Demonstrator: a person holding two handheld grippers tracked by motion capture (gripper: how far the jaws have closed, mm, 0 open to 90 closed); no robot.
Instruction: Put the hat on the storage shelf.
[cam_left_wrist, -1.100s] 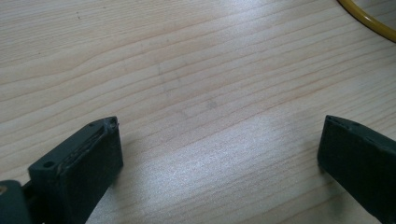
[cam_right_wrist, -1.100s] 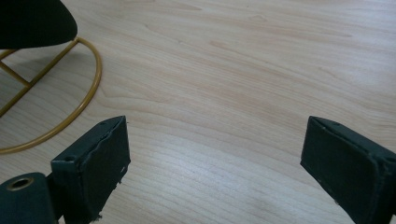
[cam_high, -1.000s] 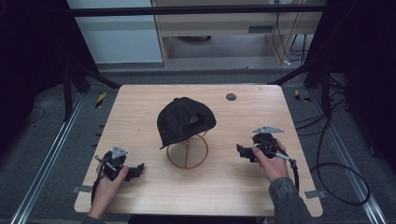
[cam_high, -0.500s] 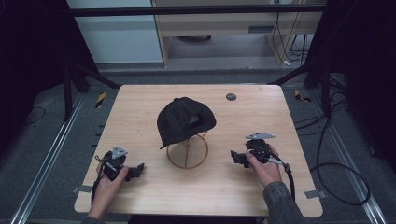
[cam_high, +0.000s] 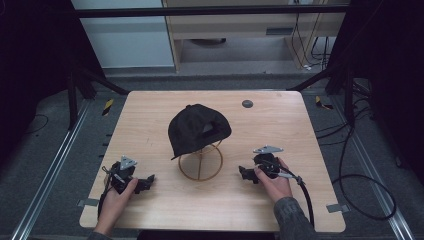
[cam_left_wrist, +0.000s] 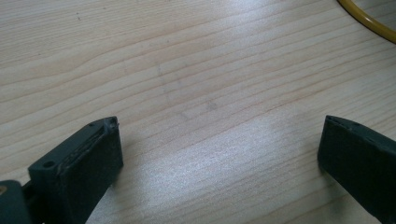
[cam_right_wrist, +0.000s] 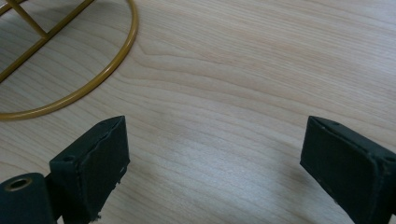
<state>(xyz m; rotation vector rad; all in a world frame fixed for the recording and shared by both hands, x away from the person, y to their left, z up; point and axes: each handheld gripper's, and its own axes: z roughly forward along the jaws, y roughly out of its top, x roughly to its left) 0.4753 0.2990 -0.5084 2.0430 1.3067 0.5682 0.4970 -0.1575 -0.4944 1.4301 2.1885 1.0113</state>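
A pale wooden surface (cam_high: 150, 125) carries a black cap (cam_high: 197, 129) perched on a gold wire stand (cam_high: 200, 162), between my left gripper (cam_high: 131, 179) and right gripper (cam_high: 255, 172). In my left gripper view, fingers (cam_left_wrist: 88, 158) gape wide, empty. My right gripper view likewise, stand ring (cam_right_wrist: 93, 84) near; I'd approach the cap's crown level and slowly.

Premises: a lab or test rig. A wooden table (cam_high: 300, 210) stands inside a black metal frame (cam_high: 210, 11), floor rails (cam_high: 45, 180) left of the left claw (cam_high: 147, 179), loose cables (cam_high: 360, 195) right of the right claw (cam_high: 243, 173).
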